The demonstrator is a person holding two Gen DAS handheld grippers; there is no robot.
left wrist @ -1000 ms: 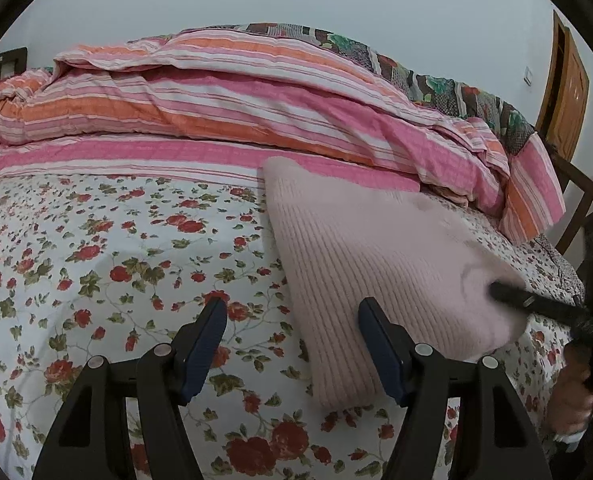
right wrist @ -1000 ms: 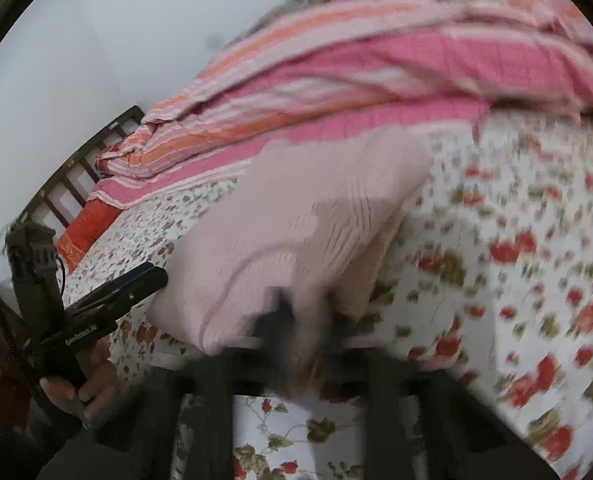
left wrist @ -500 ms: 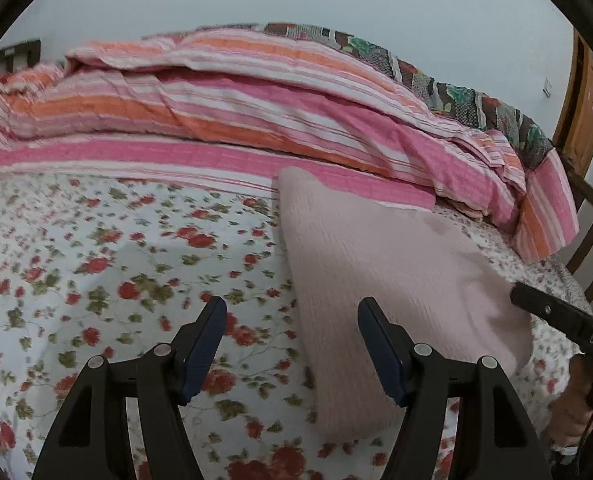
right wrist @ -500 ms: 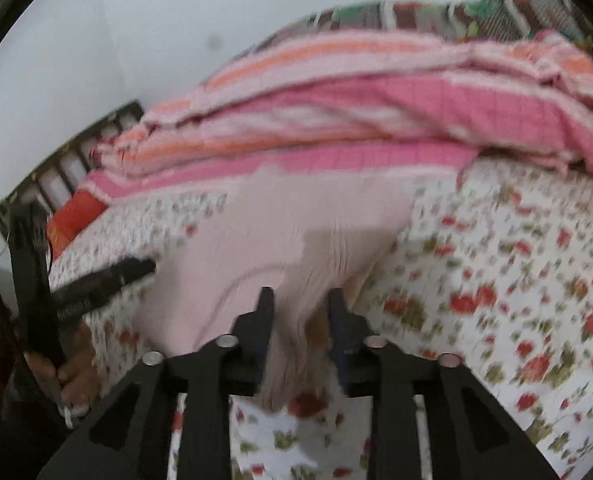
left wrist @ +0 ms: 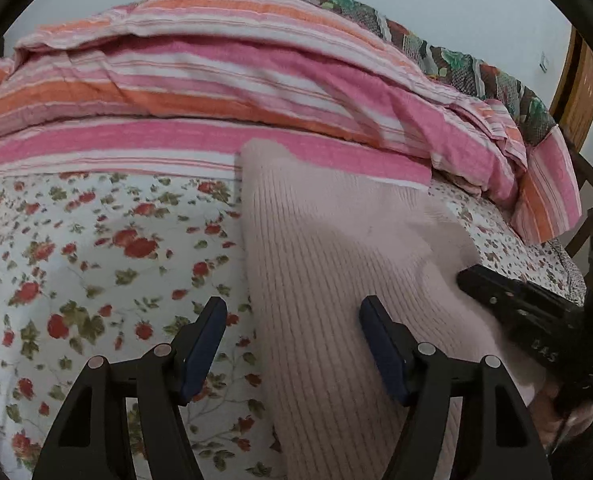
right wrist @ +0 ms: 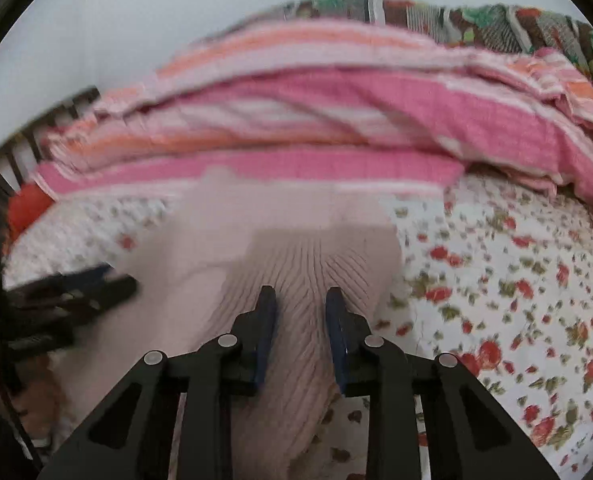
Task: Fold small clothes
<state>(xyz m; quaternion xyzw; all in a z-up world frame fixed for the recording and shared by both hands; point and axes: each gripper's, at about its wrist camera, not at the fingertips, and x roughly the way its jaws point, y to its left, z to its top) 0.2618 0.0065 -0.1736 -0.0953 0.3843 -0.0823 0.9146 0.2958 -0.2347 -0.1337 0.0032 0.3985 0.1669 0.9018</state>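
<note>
The jaws of the right gripper (right wrist: 300, 312) have just been closing and now stand narrow around a raised ridge of the pink sweater (left wrist: 336, 280), though whether the pads truly pinch the knit I cannot tell. The left gripper (left wrist: 292, 328) has its jaws spread wide, astride the sweater's near left edge and grasping nothing, probably ready to take that side. The sweater lies folded on the flowered bed sheet (left wrist: 96, 260), just below the striped quilt (left wrist: 216, 92)
</note>
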